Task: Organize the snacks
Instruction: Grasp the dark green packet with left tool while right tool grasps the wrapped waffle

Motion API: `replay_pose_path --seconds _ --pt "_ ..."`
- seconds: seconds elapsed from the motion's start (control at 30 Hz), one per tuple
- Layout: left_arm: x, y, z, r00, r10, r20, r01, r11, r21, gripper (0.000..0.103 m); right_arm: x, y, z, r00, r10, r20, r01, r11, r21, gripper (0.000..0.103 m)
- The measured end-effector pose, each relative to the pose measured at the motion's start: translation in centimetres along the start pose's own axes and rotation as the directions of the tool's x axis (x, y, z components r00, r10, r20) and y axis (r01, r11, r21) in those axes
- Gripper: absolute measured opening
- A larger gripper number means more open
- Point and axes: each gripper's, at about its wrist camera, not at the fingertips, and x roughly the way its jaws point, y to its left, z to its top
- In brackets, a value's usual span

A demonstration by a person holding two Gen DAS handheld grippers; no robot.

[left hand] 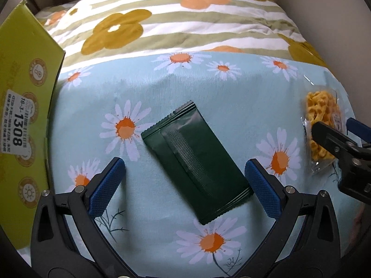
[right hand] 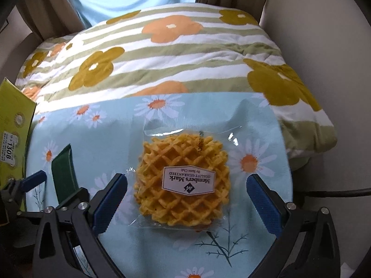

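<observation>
Left gripper straddles green packet; right gripper straddles waffle.

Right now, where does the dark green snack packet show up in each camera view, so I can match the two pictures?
Left wrist view: the dark green packet lies diagonally at picture centre on the daisy cloth, between the open left hand-held gripper fingers.
Right wrist view: the same packet sits at the far left edge, partly cut off by the gripper hardware.
Shared landmark: the yellow-green box labelled 1308, left of the packet in both views.
</observation>
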Motion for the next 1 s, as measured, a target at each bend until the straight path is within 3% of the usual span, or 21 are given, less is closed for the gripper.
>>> replay_pose_path --seconds 0.4,0.6,0.7,0.83,1.0 --pt "-0.1 0.8 0.0 1.0 -0.011 -0.024 0.012 0.999 0.035 0.101 1.4 0.2 0.3 0.999 -0.006 -0.035 0.006 1.0 0.002 0.103" --pt "-0.8 0.1 0.3 0.999 -0.034 0.0 0.034 0.995 0.093 0.081 2.2 0.6 0.3 0.997 -0.041 -0.066 0.037 0.998 -0.055 0.103" --pt "-1.3 -0.1 0.3 0.999 -0.046 0.005 0.045 0.992 0.12 0.059 1.7 0.6 0.1 0.998 -0.034 -0.06 0.031 0.998 -0.058 0.102" --pt "-1.5 0.3 0.5 0.998 -0.064 -0.011 0.064 0.989 0.132 0.048 1.1 0.7 -0.2 0.999 -0.032 -0.043 0.03 0.998 -0.055 0.086" --pt "-1.7 1.4 0.7 0.992 -0.127 -0.022 0.128 0.986 0.103 0.047 0.8 0.8 -0.4 0.999 -0.03 -0.02 0.028 0.997 -0.074 0.072"
